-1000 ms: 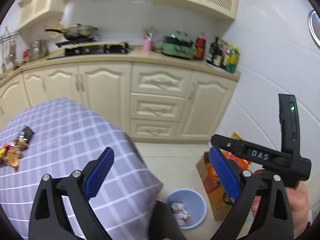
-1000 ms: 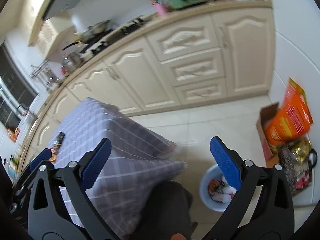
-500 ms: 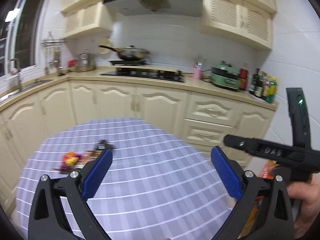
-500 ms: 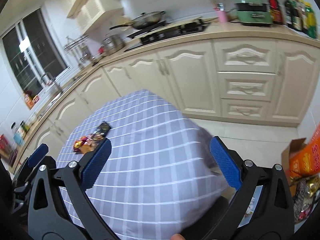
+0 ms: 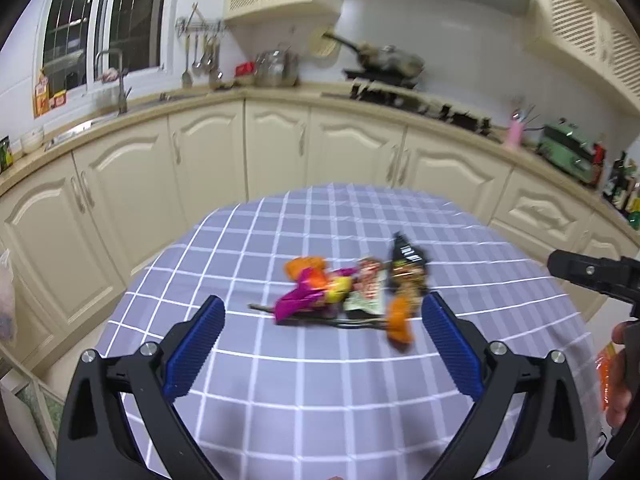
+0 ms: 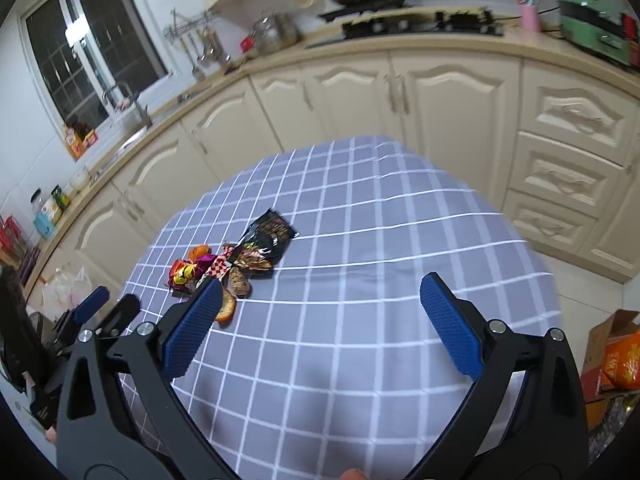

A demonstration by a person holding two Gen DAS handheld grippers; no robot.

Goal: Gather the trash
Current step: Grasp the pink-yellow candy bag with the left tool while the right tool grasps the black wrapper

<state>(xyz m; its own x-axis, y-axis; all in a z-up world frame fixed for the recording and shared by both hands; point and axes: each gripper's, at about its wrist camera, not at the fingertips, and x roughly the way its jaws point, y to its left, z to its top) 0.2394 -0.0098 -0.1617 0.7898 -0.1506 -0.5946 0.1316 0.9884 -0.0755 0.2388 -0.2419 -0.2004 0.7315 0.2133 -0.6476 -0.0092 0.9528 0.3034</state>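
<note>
A small heap of trash (image 5: 348, 292) lies on the lilac checked tablecloth (image 5: 320, 380): a magenta and yellow wrapper (image 5: 304, 298), a black snack packet (image 5: 406, 260), a red-checked wrapper (image 5: 366, 286) and orange peel (image 5: 398, 326). My left gripper (image 5: 322, 344) is open, just short of the heap, nothing between its blue pads. In the right wrist view the same heap (image 6: 236, 264) sits left of centre, the black packet (image 6: 266, 242) at its far end. My right gripper (image 6: 320, 328) is open and empty over bare cloth, its left pad (image 6: 192, 328) near the orange peel (image 6: 224, 308).
Cream kitchen cabinets (image 5: 280, 152) and a worktop with a stove (image 6: 416, 20) and pan curve behind the table. A cardboard box with an orange bag (image 6: 620, 356) stands on the floor at right. A hand (image 5: 618, 380) holds the right gripper's body (image 5: 592, 270).
Both cameras swung left from the floor bin and the table's right side toward the tabletop. The trash heap, earlier at the far left, now lies in front of the left gripper.
</note>
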